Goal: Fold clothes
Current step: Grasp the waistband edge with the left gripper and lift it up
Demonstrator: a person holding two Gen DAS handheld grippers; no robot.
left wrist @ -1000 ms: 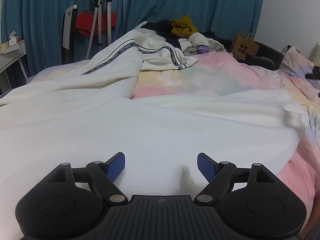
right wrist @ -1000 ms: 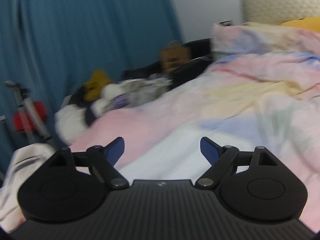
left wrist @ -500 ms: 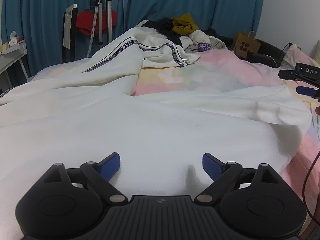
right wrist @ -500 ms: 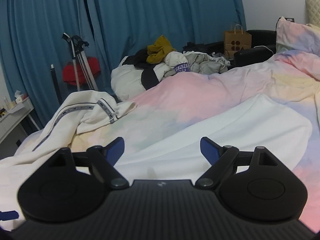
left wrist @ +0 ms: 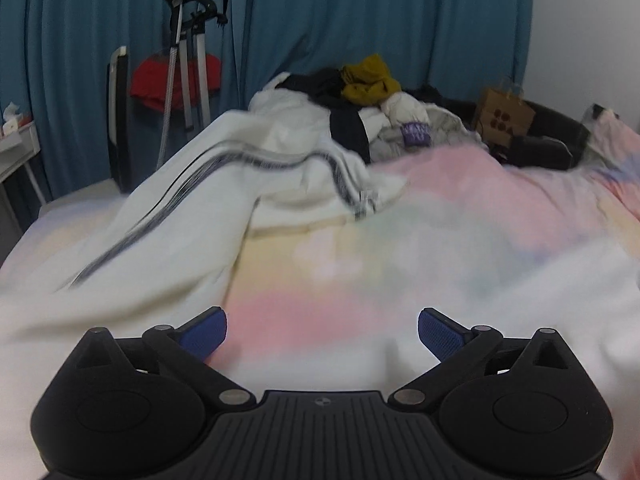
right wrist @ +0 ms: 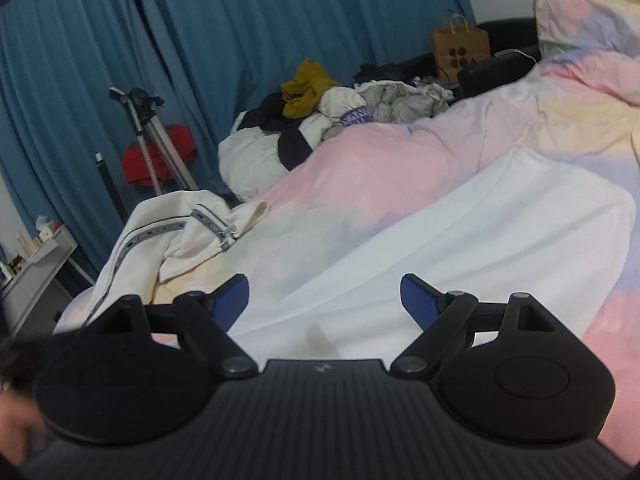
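A white garment with black striped trim [left wrist: 208, 196] lies spread and rumpled over the pastel bed cover [left wrist: 460, 216]; in the right wrist view its trimmed part [right wrist: 168, 236] bunches at the left and a plain white panel [right wrist: 480, 240] runs to the right. My left gripper [left wrist: 322, 334] hovers open over the cover beside the garment, nothing between its blue pads. Over the white panel my right gripper [right wrist: 325, 299] is open and empty too.
A heap of clothes [left wrist: 368, 96] with a mustard piece on top sits at the far bed edge. A brown paper bag [right wrist: 460, 50], a stand with a red cloth [left wrist: 188, 76], blue curtains [right wrist: 260, 28] and a white shelf [right wrist: 36, 264] surround the bed. A pillow [right wrist: 580, 16] lies far right.
The left gripper has moved forward off the white panel toward the striped part, its view now blurred. The right gripper has swung left from the pillow side to face the garment.
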